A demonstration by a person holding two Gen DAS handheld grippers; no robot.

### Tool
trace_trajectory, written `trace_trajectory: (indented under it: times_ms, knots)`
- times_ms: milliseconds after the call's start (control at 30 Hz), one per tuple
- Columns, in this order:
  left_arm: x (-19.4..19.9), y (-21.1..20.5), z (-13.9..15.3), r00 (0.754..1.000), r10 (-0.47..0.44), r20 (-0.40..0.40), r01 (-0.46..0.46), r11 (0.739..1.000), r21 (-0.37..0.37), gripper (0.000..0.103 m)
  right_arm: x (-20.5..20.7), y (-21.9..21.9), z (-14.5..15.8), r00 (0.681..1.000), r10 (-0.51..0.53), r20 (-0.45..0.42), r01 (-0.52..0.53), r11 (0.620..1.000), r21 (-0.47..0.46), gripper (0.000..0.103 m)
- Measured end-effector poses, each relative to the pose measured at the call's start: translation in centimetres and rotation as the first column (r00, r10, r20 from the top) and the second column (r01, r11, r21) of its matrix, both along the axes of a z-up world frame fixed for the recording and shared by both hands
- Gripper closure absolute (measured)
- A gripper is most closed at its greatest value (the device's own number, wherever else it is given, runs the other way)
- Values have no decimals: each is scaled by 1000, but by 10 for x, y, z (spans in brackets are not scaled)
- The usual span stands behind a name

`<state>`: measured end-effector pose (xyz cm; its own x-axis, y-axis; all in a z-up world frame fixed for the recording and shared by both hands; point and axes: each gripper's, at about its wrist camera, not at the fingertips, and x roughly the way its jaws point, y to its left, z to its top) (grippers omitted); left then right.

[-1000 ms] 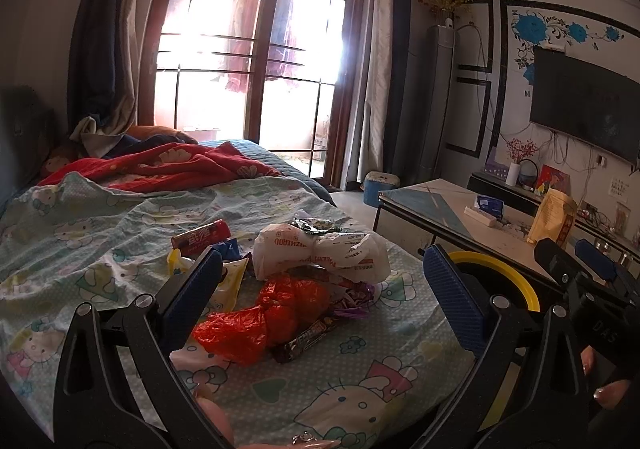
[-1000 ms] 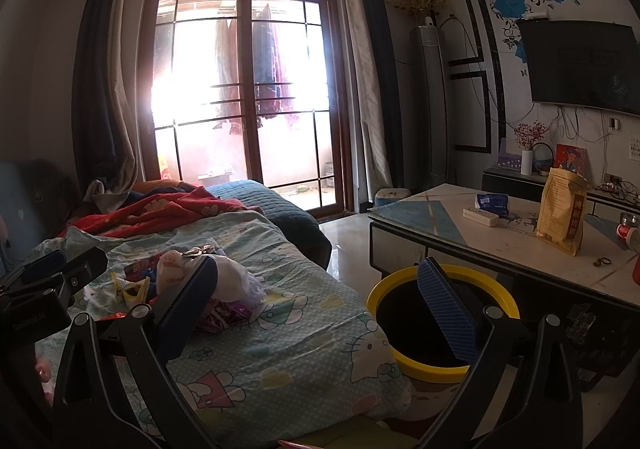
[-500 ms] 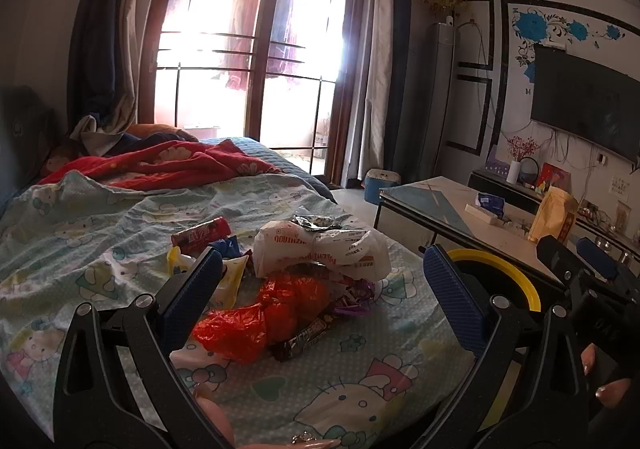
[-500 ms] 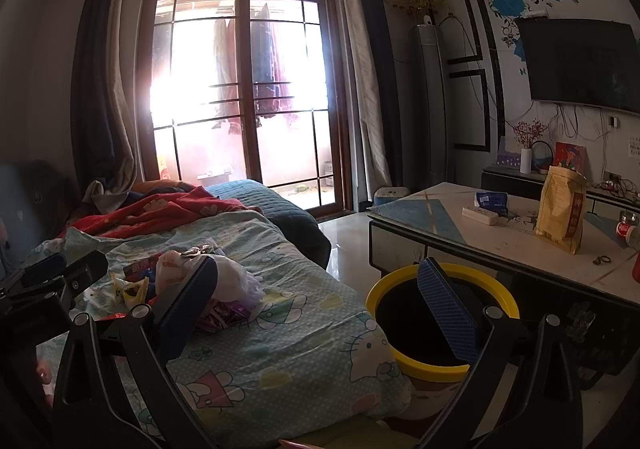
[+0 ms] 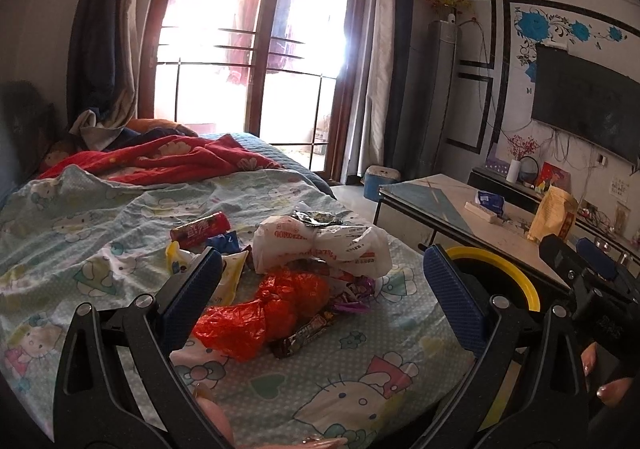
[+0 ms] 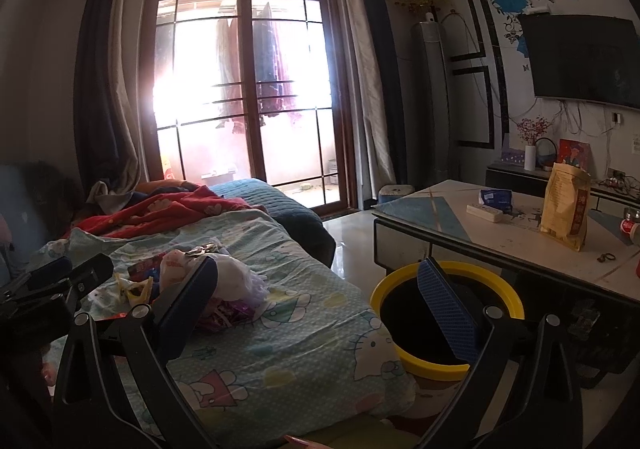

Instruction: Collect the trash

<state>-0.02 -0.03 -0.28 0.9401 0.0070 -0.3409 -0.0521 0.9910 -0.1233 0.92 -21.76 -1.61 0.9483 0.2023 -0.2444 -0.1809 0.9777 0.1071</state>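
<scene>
A heap of trash lies on the bed: a white plastic bag (image 5: 320,245), a crumpled red plastic bag (image 5: 264,313), a dark candy wrapper (image 5: 308,335), a red snack tube (image 5: 200,227) and a yellow packet (image 5: 230,277). My left gripper (image 5: 322,281) hovers open just short of the heap, nothing between its fingers. My right gripper (image 6: 320,297) is open and empty, held off the bed's side; the white bag (image 6: 236,277) shows past its left finger. A black bin with a yellow rim (image 6: 504,289) stands on the floor by the bed, also seen as the yellow rim (image 5: 516,277) in the left wrist view.
A low table (image 6: 520,245) with a yellow paper bag (image 6: 566,205) and a blue packet (image 6: 496,199) stands right of the bin. A red blanket (image 5: 160,163) lies at the bed's far end. Glass doors (image 6: 248,109) at the back, a TV (image 6: 580,57) on the right wall.
The left view has shifted very slightly; both grippers stay open and empty, and the trash has not moved.
</scene>
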Motion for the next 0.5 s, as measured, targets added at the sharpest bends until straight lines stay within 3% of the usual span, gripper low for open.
trace_trajectory:
  times_ms: [500]
  knots:
    - [4, 52, -4, 988, 150, -31, -152, 985, -80, 11, 13, 44, 3, 977, 200, -78, -206, 976, -76, 6]
